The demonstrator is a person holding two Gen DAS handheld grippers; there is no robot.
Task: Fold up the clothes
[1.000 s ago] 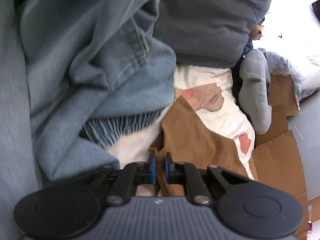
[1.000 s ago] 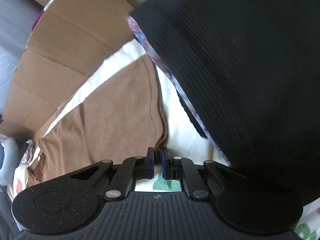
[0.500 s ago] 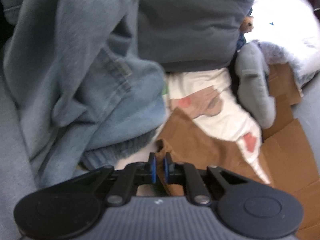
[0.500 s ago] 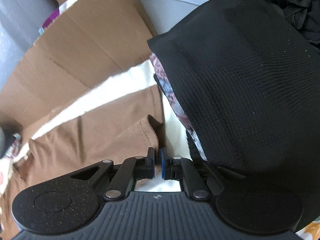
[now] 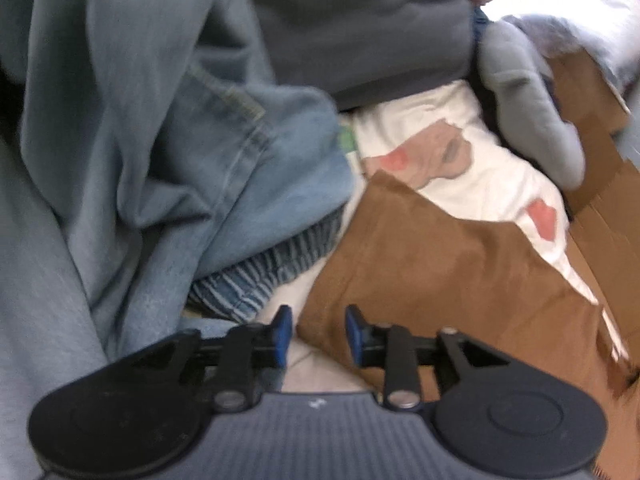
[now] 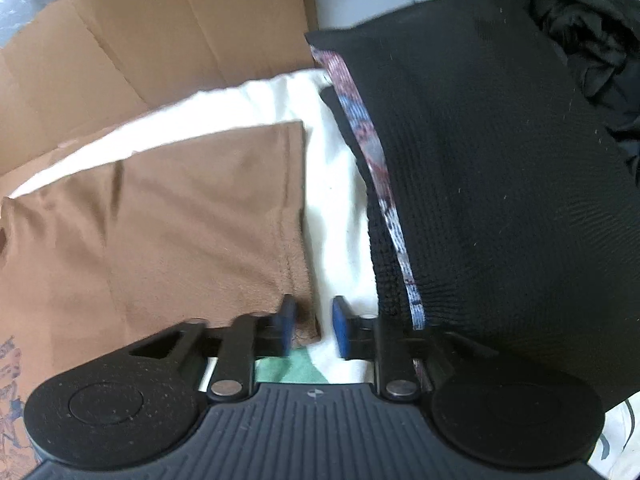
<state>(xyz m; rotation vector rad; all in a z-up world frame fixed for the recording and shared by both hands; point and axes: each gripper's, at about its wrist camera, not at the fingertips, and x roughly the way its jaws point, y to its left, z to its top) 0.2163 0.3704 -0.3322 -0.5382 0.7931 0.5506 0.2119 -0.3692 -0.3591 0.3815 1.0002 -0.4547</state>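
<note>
2 sets of jaws opening off the brown garment (image 5: pixel 448 264), jeans (image 5: pixel 192 152) and black knit (image 6: pixel 500 184) crowding.

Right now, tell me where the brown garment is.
The brown garment lies flat on the white printed sheet, right of the blue jeans in the left wrist view, and left of the black knit in the right.

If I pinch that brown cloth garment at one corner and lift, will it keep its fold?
Probably not. The brown cloth garment looks soft and thin and lies flat with creases, so it would likely droop. Its fuzzy hemmed edge suggests decent grip rather than slipping.
</note>
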